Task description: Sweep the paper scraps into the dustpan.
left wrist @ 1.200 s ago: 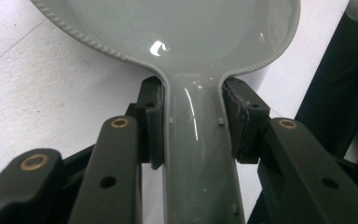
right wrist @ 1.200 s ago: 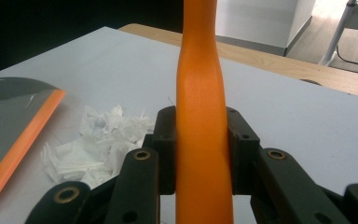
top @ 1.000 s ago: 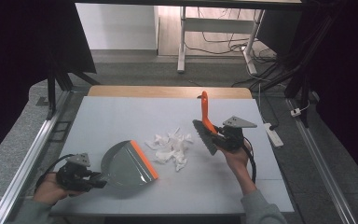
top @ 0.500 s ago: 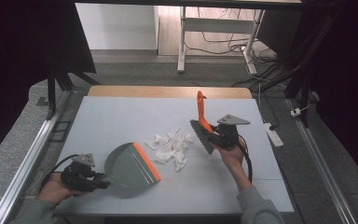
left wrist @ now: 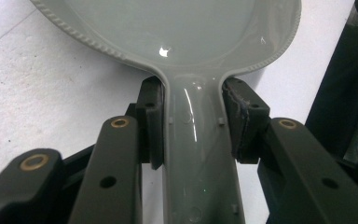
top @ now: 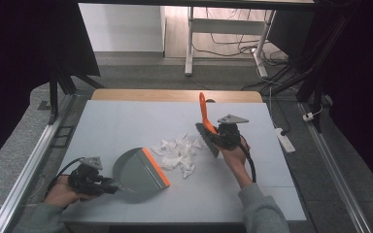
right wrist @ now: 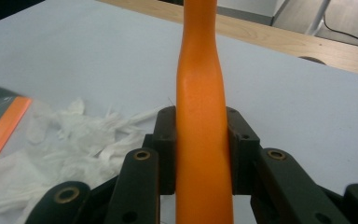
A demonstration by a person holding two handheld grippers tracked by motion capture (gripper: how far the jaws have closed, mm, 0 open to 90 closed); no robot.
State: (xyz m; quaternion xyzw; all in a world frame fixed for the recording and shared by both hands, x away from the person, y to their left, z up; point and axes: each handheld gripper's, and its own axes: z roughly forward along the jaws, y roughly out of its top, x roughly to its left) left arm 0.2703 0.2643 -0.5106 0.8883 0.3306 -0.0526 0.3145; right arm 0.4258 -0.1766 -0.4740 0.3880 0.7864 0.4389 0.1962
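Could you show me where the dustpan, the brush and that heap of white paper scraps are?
dustpan (top: 135,171): high view, on its grey scoop.
brush (top: 204,112): high view, on its orange handle.
paper scraps (top: 179,154): high view, middle of the white heap.

bright table, dark surrounds; glare on dustpan (left wrist: 177,28); close views soft

Left gripper (top: 108,184) low at the near-left of the counter (top: 126,121), held in the left hand (top: 63,191), forearm entering from the bottom edge; its fingers (left wrist: 150,122) clamped on either side of the grey dustpan handle (left wrist: 200,154), pads touching it; right gripper (top: 212,138) right of centre, held in the right hand (top: 233,155), forearm in a grey sleeve (top: 262,211) angled in from the bottom; its fingers (right wrist: 165,140) closed against both sides of the orange brush handle (right wrist: 200,116), which stands upright between them.
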